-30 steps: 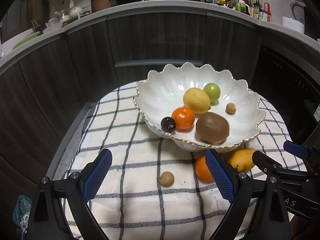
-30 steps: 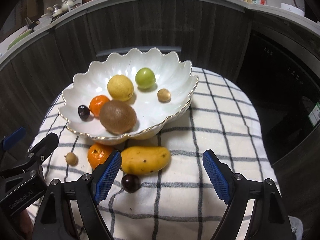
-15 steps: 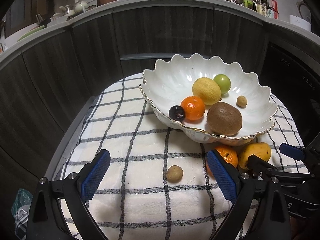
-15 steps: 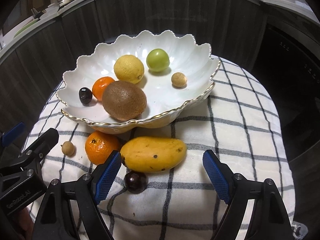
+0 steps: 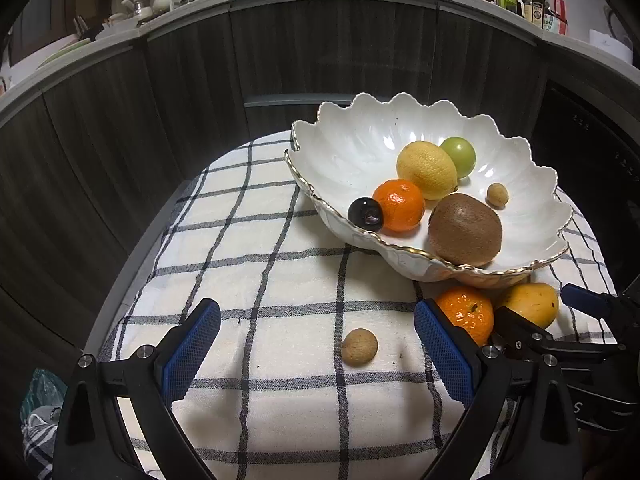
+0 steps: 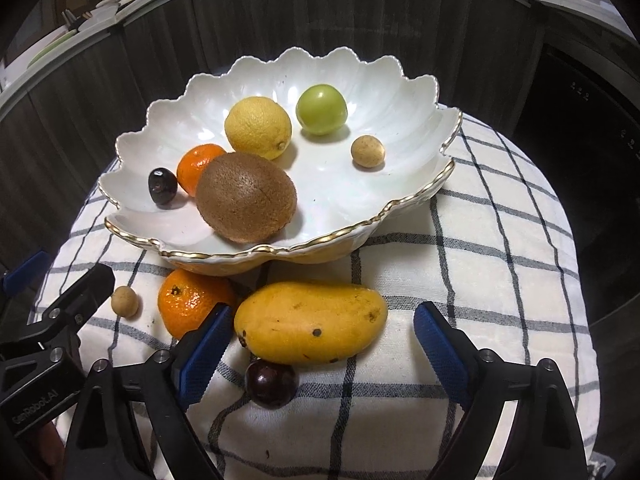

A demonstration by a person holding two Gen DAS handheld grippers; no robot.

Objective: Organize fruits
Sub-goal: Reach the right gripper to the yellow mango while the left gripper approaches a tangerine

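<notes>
A white scalloped bowl [image 6: 400, 92] with a gold rim sits on a checked cloth [image 6: 480, 280]. It holds a kiwi [image 6: 246, 198], a lemon [image 6: 258, 126], a green fruit [image 6: 321, 109], an orange [image 6: 196, 166], a dark plum [image 6: 162, 186] and a small tan longan [image 6: 367, 151]. On the cloth lie a yellow mango [image 6: 310, 322], an orange [image 6: 188, 304], a dark plum [image 6: 271, 384] and a longan [image 5: 359, 347]. My right gripper [image 6: 322, 356] is open, its jaws either side of the mango. My left gripper [image 5: 316, 354] is open around the loose longan.
The cloth covers a small round table [image 5: 132, 256] with dark cabinet fronts [image 5: 320, 56] close behind. A counter [image 5: 120, 28] with kitchenware runs above them. The bowl [image 5: 360, 140] takes up the far right of the cloth in the left wrist view.
Both grippers have moved forward and down toward the loose fruit. The mango now lies between the right jaws and the longan between the left jaws. Both stay open.
</notes>
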